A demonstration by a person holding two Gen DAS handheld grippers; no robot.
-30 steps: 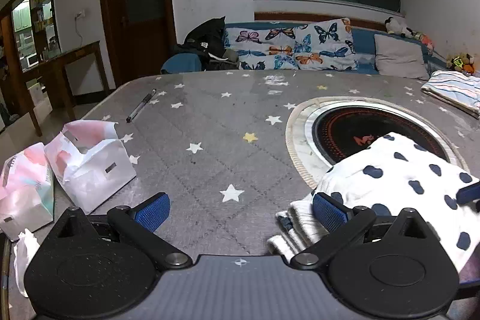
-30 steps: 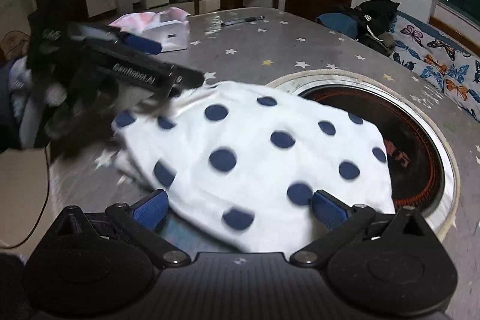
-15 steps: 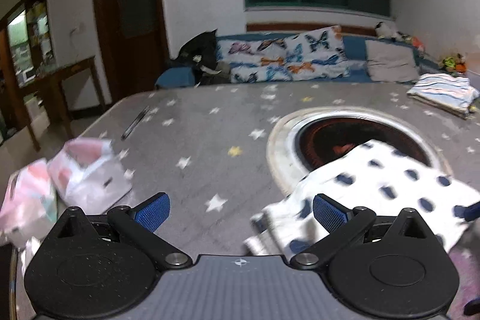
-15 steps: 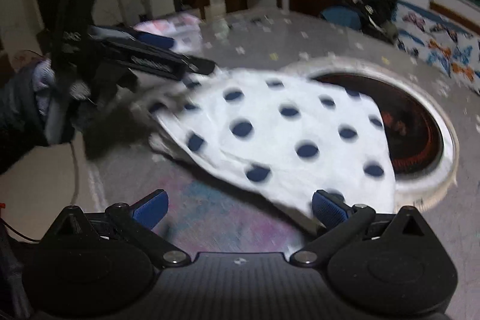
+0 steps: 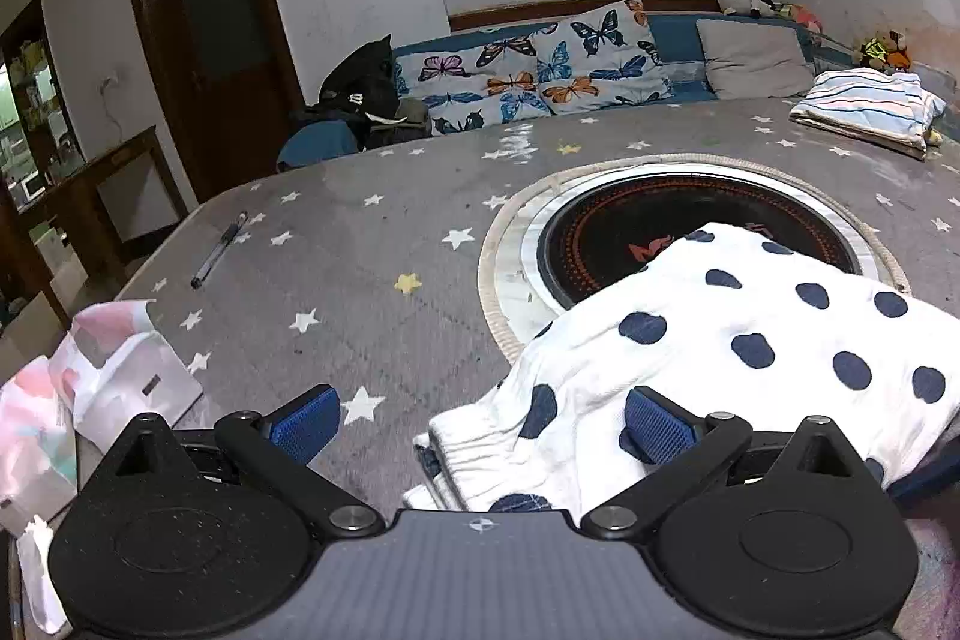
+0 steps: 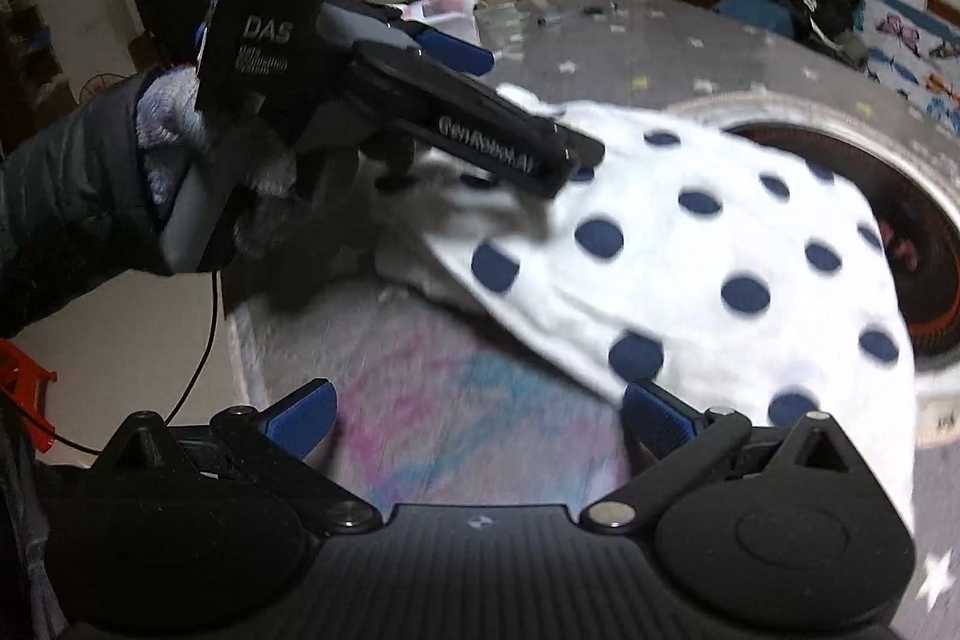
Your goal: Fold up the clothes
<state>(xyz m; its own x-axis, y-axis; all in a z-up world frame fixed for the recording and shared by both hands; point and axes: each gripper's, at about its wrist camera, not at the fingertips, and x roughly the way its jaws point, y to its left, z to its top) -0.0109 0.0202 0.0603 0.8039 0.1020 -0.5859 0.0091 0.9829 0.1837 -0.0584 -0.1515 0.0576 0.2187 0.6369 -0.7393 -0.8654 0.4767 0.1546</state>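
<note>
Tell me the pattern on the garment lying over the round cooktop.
White garment with dark navy polka dots, clearest in the left wrist view.

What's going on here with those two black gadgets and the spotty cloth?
A person is folding clothes with a handheld gripper in each hand. The polka-dot garment lies bunched on the star-patterned table, partly over the round burner. Both the left gripper and the right gripper are open at the garment's near edge, neither clamping it. A striped garment already lies folded at the table's far corner.
</note>
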